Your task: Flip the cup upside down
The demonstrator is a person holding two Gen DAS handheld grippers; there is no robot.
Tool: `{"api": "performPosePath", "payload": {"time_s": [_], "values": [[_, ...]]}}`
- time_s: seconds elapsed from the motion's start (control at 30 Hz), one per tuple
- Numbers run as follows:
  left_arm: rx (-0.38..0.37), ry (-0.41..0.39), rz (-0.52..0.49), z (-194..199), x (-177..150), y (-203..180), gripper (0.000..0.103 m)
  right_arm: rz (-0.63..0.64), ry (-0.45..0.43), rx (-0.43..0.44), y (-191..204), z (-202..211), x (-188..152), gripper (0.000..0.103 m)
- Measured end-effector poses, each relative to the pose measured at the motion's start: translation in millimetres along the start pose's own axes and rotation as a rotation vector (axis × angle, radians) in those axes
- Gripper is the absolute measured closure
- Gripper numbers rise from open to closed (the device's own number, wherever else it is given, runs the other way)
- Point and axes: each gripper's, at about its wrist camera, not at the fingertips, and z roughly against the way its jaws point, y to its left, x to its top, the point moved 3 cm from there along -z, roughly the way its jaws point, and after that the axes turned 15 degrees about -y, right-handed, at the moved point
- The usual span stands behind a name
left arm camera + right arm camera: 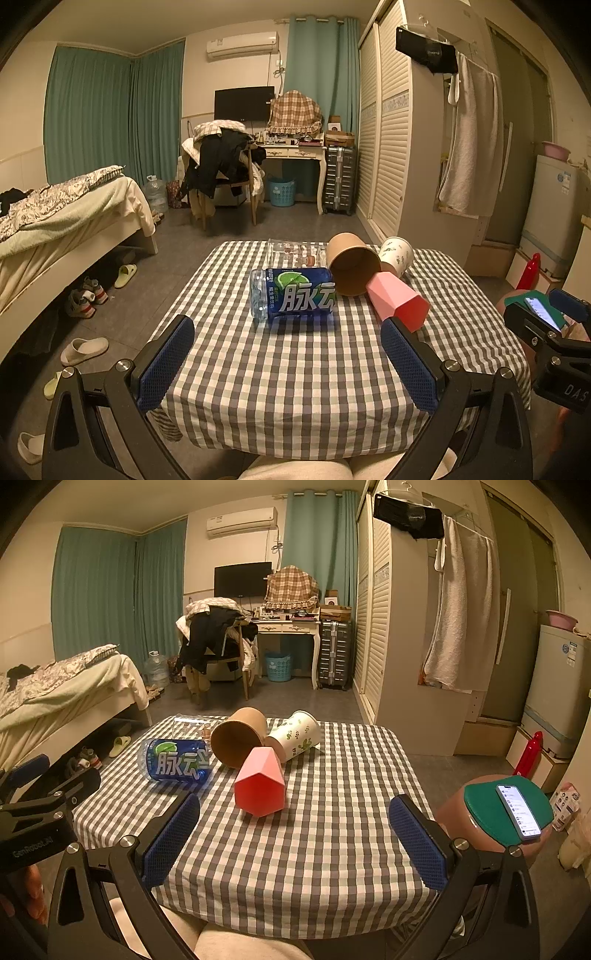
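Note:
Several cups lie on their sides on the checkered table (288, 369): a pink faceted cup (397, 301) (260, 784), a brown paper cup (352, 264) (238, 740), a white leaf-print paper cup (397, 256) (297, 736), a blue cut bottle cup (291, 295) (175, 762) and a clear glass (291, 253) (190, 725). My left gripper (288, 350) is open and empty, short of the blue cup. My right gripper (295, 830) is open and empty, just short of the pink cup.
A stool with a green pad and a phone (519, 810) stands right of the table. A bed (66, 221) is on the left, a wardrobe (391, 147) on the right. My knee (240, 945) is at the table's near edge.

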Motion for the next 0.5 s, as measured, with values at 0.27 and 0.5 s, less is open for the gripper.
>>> {"api": "performPosePath", "payload": {"time_s": [0.27,0.5], "values": [[0.001,0.001,0.000,-0.4,0.2,-0.1,0.000,0.001,-0.001,0.002,-1.1,0.8,-1.9,0.000],[0.000,0.004,0.000,-0.6,0.2,-0.6,0.000,0.001,0.001,0.002,-0.8,0.7,-2.3,0.000]]}}
